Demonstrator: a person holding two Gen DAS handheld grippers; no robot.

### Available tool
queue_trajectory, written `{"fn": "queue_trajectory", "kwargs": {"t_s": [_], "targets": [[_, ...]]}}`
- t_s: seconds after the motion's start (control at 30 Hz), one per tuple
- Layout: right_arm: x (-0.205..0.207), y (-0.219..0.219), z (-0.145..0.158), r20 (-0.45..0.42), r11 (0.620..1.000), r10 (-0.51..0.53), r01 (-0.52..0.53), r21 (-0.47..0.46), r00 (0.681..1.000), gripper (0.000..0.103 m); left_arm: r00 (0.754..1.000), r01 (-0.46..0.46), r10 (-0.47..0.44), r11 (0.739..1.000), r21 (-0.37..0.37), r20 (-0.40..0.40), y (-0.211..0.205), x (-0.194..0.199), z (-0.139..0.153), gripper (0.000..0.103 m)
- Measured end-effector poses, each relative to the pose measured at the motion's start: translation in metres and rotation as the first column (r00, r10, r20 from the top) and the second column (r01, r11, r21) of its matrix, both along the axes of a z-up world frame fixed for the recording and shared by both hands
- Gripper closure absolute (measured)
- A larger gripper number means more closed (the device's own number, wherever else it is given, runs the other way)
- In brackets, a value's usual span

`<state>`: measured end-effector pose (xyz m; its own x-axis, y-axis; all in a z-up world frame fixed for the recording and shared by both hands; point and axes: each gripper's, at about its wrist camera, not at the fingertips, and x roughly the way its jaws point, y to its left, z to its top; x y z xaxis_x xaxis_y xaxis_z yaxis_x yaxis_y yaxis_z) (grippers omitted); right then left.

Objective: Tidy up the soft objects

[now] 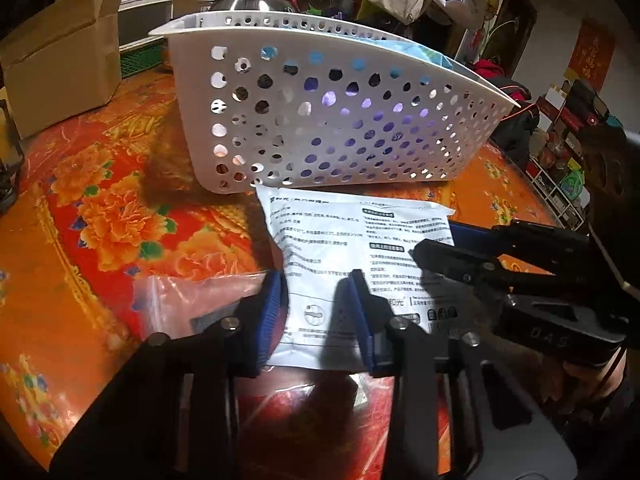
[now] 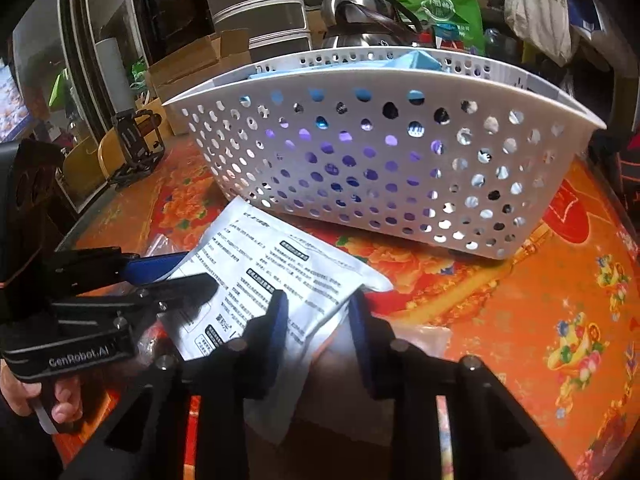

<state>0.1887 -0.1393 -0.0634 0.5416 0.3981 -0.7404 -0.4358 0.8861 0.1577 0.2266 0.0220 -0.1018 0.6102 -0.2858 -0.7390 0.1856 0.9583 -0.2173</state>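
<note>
A: Both grippers are on the same pouch [image 1: 344,248], aren't they?

B: Yes. The left gripper [image 1: 318,304] has its blue pads either side of the pouch's near edge, narrowed onto it. The right gripper [image 2: 320,320] straddles the other near corner the same way. Both look clamped on the pouch, though the pads partly hide the contact.

A: Why two for one small thing?

B: It's limp, I'd guess. Held at one corner it would droop and fold; two corners keep it spread so it can go over the rim flat.

A: Over the rim of that basket [image 2: 400,80]?

B: That's my reading. The basket stands just behind the pouch, its far edge almost touching the perforated wall. Something blue [image 2: 420,60] already sits inside, and purple shows through the holes.

A: And the pouch itself?

B: White, flat, soft, covered in small black print with a few dark header bars. It lies on the red and orange flowered tablecloth [image 1: 100,208], its near end puckered between the pads.

A: Anything else close by?

B: A clear zip bag [image 1: 192,296] under the left gripper, touching the pouch's edge. It could get dragged along.
</note>
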Motion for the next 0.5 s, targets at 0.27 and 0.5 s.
{"fn": "queue_trajectory", "kwargs": {"t_s": [0.27, 0.5], "targets": [[-0.007, 0.004, 0.002, 0.028, 1.000, 0.012, -0.011, -0.029, 1.000, 0.089, 1.000, 0.000, -0.001, 1.000, 0.024, 0.021, -0.001, -0.012, 0.000, 0.081], [-0.016, 0.005, 0.008, 0.072, 0.999, 0.010, -0.007, -0.051, 0.997, 0.099, 0.997, 0.005, -0.006, 1.000, 0.026, 0.073, -0.004, -0.028, 0.010, 0.087]]}}
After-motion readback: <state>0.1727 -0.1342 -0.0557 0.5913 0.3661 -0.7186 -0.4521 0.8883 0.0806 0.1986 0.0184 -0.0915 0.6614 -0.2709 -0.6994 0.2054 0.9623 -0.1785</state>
